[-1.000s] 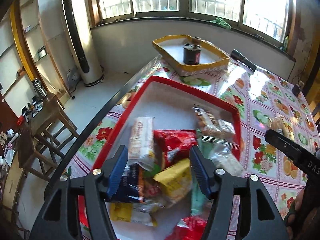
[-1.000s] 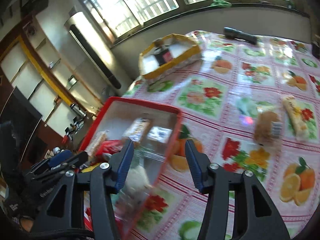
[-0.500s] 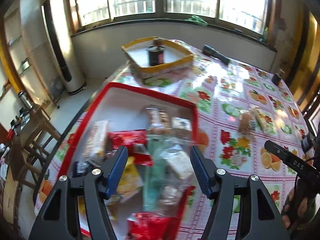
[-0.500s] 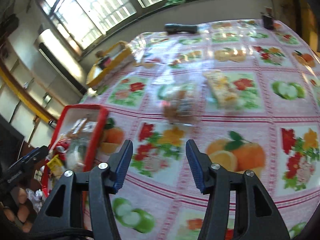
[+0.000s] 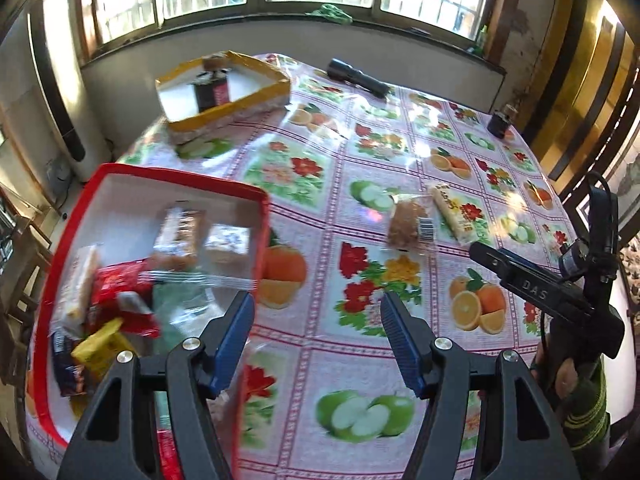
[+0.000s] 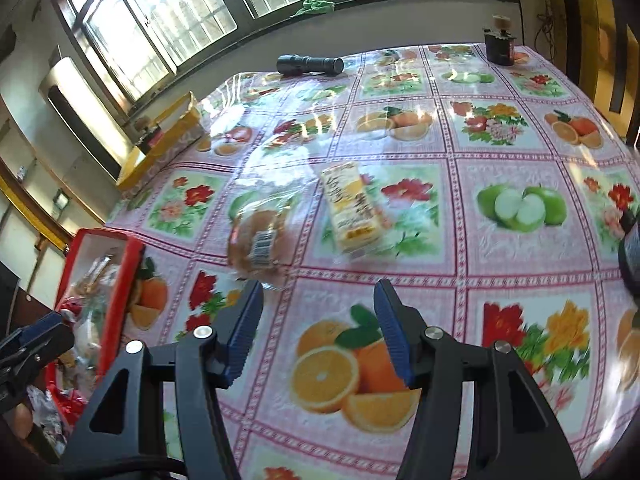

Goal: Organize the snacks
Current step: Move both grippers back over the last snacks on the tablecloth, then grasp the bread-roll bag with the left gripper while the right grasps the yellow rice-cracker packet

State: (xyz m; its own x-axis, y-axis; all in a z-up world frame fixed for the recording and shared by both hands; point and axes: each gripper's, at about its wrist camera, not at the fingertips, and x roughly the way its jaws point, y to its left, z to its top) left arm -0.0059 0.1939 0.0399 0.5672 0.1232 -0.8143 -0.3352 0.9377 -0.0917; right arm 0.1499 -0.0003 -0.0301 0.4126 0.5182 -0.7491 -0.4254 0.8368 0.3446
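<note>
Red tray (image 5: 262,216): at the left on the counter (image 5: 304,352), filled with mixed wrapped snacks.
Step in hand: reaching for the two loose packets.
Brown packet (image 6: 258,236): just ahead of the right gripper (image 6: 316,334), jaws apart, nothing held.
Yellow packet (image 6: 354,208): beside it.
Left gripper (image 5: 316,340): jaws apart, nothing held.
Next move: closure on one packet, transfer to the tray.
</note>
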